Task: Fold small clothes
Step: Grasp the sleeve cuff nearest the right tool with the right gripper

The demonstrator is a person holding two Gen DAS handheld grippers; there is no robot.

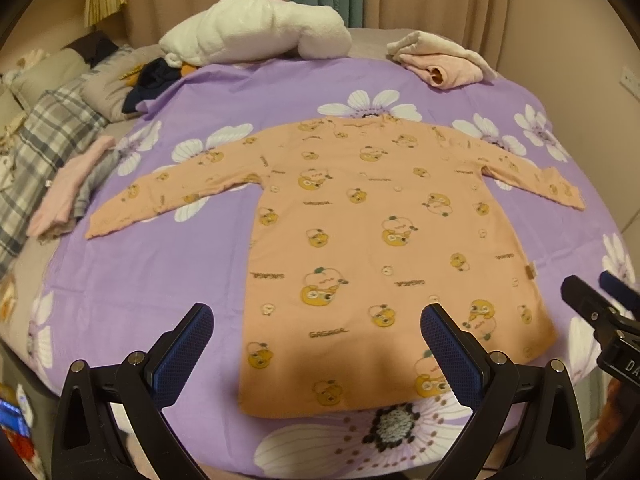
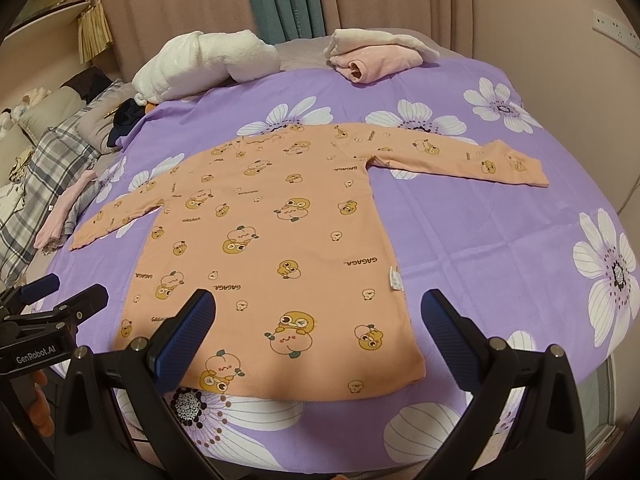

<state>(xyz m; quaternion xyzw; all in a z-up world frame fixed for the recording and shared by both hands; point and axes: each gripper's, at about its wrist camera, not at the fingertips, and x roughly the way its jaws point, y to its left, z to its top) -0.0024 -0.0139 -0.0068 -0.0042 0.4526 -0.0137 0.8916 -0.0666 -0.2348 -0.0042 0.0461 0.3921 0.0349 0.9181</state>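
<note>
A small orange long-sleeved shirt (image 1: 360,240) with cartoon prints lies flat on the purple flowered sheet (image 1: 168,288), both sleeves spread out, hem toward me. It also shows in the right wrist view (image 2: 272,240). My left gripper (image 1: 316,316) is open and empty, hovering above the hem's left part. My right gripper (image 2: 318,300) is open and empty, hovering above the hem's right part. The right gripper shows at the right edge of the left wrist view (image 1: 600,296); the left gripper shows at the left edge of the right wrist view (image 2: 60,292).
Folded pink and cream clothes (image 1: 440,60) lie at the sheet's far right edge. A white rolled towel (image 1: 256,32) lies at the far side. Pink and grey garments (image 1: 68,192) and a plaid blanket (image 1: 40,148) lie at the left. Curtains hang behind.
</note>
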